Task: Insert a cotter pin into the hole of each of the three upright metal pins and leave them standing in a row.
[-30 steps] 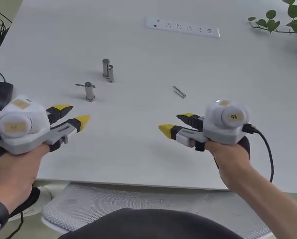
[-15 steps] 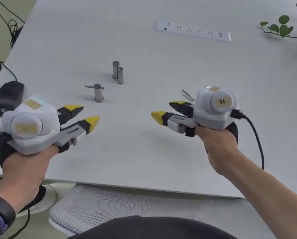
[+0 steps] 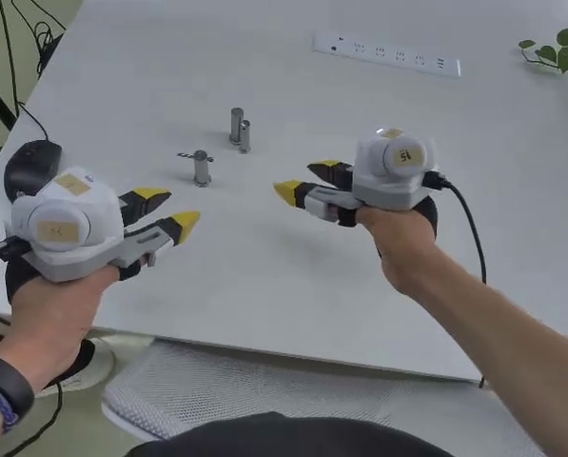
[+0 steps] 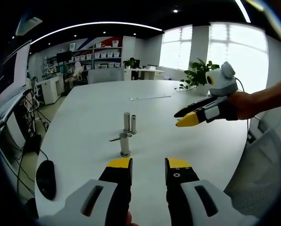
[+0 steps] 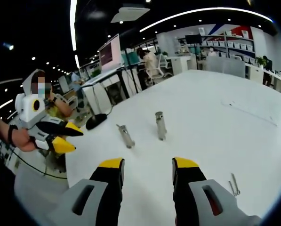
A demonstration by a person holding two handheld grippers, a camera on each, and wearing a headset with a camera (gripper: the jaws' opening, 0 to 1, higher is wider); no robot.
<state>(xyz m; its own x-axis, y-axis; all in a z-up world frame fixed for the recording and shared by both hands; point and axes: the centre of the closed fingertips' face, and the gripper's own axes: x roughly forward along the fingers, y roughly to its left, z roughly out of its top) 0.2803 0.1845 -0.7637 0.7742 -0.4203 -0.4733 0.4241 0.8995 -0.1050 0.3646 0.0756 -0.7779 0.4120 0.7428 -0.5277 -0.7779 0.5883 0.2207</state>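
Note:
Three upright metal pins stand on the white table: two close together [image 3: 237,125] [image 3: 245,135], and a third pin [image 3: 202,168] in front of them with a cotter pin through its top. The left gripper view has the pair [image 4: 126,122] behind that third pin [image 4: 124,144]. My left gripper [image 3: 167,211] [image 4: 148,170] is open and empty, near the table's front left. Right of the pins my right gripper [image 3: 305,181] [image 5: 147,172] hovers open and empty. A loose cotter pin [image 5: 233,184] lies on the table beside its right jaw.
A white power strip [image 3: 386,54] lies at the far side of the table. A black mouse [image 3: 29,167] sits at the left edge. Plant leaves [image 3: 555,52] reach in at the far right. A mesh chair seat [image 3: 217,390] is below the front edge.
My right gripper has moved left and forward, closer to the pins, and now covers the loose cotter pin in the head view. The left gripper has barely moved. The head camera has shifted.

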